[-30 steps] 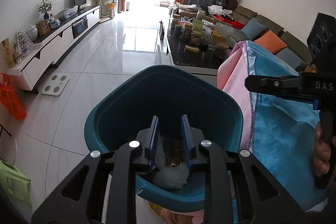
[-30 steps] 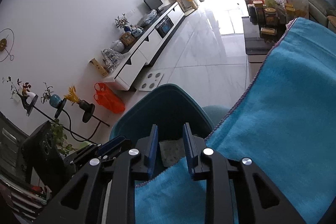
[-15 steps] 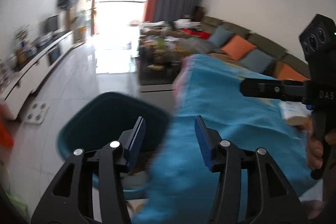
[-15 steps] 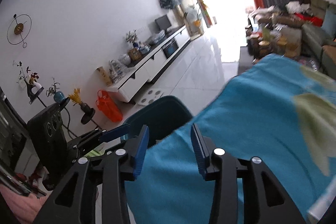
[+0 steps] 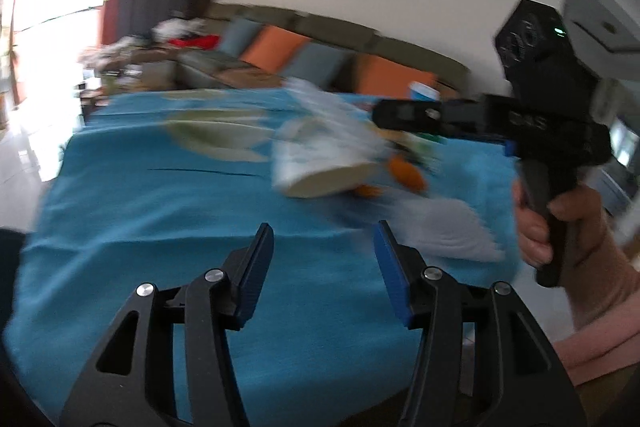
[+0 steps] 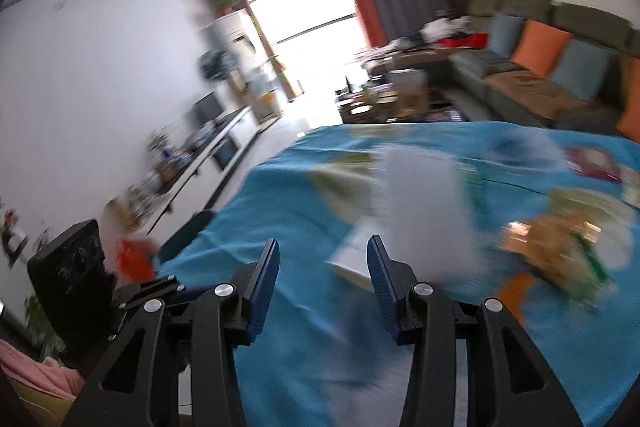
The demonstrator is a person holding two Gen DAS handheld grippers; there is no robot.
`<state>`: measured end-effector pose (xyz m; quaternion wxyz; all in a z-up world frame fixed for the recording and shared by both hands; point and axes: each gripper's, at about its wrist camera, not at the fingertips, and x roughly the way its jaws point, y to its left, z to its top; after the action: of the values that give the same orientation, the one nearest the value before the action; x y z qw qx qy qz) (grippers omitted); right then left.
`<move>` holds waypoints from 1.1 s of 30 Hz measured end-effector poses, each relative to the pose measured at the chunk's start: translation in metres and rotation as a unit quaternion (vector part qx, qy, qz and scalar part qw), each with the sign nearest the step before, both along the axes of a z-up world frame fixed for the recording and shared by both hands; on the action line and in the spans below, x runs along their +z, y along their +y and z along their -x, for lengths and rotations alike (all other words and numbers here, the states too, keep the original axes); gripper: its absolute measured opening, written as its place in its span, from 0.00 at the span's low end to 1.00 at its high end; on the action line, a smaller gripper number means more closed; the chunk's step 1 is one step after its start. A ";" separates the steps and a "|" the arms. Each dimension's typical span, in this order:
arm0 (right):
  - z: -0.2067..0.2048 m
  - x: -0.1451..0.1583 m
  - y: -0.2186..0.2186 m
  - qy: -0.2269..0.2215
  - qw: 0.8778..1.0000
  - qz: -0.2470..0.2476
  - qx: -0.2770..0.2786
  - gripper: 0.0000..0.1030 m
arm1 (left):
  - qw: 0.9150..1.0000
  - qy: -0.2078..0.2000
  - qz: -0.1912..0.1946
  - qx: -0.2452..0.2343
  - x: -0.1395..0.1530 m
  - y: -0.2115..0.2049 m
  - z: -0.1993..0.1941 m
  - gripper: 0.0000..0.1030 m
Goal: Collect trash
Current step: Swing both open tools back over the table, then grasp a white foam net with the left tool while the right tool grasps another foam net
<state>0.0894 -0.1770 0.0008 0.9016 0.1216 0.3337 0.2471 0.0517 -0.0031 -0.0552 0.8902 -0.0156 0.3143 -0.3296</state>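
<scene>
While both my grippers, left gripper [image 5: 323, 269] and right gripper [image 6: 322, 283], hang empty, the right's jaws opening, the paper cup [image 5: 320, 165] lies tipped mid-table on the blue cloth [image 5: 160, 211]; light, crushable, I'd pinch its rim gently.

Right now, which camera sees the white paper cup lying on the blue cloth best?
The left wrist view: the paper cup lies whole on its side, blurred, on the blue cloth. The right wrist view shows only a white smear there.
</scene>
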 end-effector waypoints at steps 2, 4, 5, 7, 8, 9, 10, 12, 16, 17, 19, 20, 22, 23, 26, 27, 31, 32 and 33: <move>0.003 -0.004 -0.018 0.003 1.000 -0.004 -0.021 0.42 | 0.999 0.013 0.002 -0.036 -0.006 -0.021 0.000 0.50; 0.005 -0.007 -0.032 0.004 0.999 -0.006 -0.041 0.42 | 0.998 0.021 -0.006 -0.061 -0.011 -0.044 -0.001 0.50; 0.009 -0.010 -0.040 0.004 0.999 -0.010 -0.048 0.42 | 0.997 0.030 -0.011 -0.073 -0.015 -0.057 -0.003 0.50; 0.011 -0.015 -0.054 0.004 0.998 -0.016 -0.059 0.42 | 0.995 0.045 -0.013 -0.086 -0.021 -0.071 -0.007 0.51; 0.012 -0.017 -0.058 0.005 0.998 -0.019 -0.063 0.42 | 0.994 0.056 -0.014 -0.092 -0.024 -0.079 -0.009 0.51; 0.012 -0.019 -0.061 0.006 0.998 -0.023 -0.065 0.42 | 0.994 0.060 -0.017 -0.092 -0.027 -0.084 -0.011 0.52; 0.011 -0.021 -0.068 0.007 0.997 -0.025 -0.066 0.42 | 0.993 0.065 -0.021 -0.095 -0.030 -0.091 -0.012 0.52; 0.011 -0.027 -0.074 0.009 0.997 -0.028 -0.067 0.42 | 0.992 0.072 -0.031 -0.097 -0.034 -0.101 -0.014 0.52; 0.008 -0.031 -0.075 0.013 0.998 -0.032 -0.061 0.42 | 0.990 0.087 -0.050 -0.099 -0.042 -0.117 -0.020 0.50; 0.006 -0.032 -0.074 0.013 0.998 -0.032 -0.057 0.42 | 0.990 0.083 -0.054 -0.098 -0.042 -0.121 -0.019 0.47; 0.002 -0.033 -0.071 0.014 0.998 -0.032 -0.050 0.42 | 0.990 0.079 -0.057 -0.098 -0.043 -0.126 -0.021 0.40; -0.001 -0.035 -0.071 0.015 0.998 -0.032 -0.045 0.42 | 0.990 0.080 -0.058 -0.099 -0.043 -0.125 -0.022 0.37; -0.009 -0.039 -0.066 0.021 0.999 -0.034 -0.034 0.42 | 0.991 0.074 -0.061 -0.096 -0.042 -0.126 -0.022 0.27; -0.010 -0.040 -0.064 0.024 0.999 -0.035 -0.030 0.42 | 0.991 0.073 -0.060 -0.096 -0.041 -0.125 -0.021 0.24; -0.019 -0.046 -0.058 0.037 0.998 -0.040 -0.020 0.42 | 0.992 0.065 -0.058 -0.096 -0.039 -0.124 -0.018 0.16; -0.022 -0.047 -0.057 0.040 0.998 -0.043 -0.019 0.42 | 0.992 0.063 -0.058 -0.095 -0.038 -0.123 -0.017 0.15; -0.037 -0.051 -0.058 0.054 0.997 -0.057 -0.022 0.51 | 0.993 0.052 -0.052 -0.092 -0.035 -0.117 -0.016 0.14; -0.040 -0.051 -0.058 0.056 0.997 -0.057 -0.023 0.51 | 0.993 0.051 -0.049 -0.091 -0.034 -0.114 -0.016 0.14; -0.044 -0.051 -0.057 0.058 0.996 -0.057 -0.023 0.52 | 0.994 0.048 -0.046 -0.089 -0.032 -0.109 -0.015 0.14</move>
<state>0.1330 -0.2344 -0.0502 0.8777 0.1942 0.3679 0.2376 0.0669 -0.1126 -0.0870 0.8409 0.0374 0.3716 -0.3917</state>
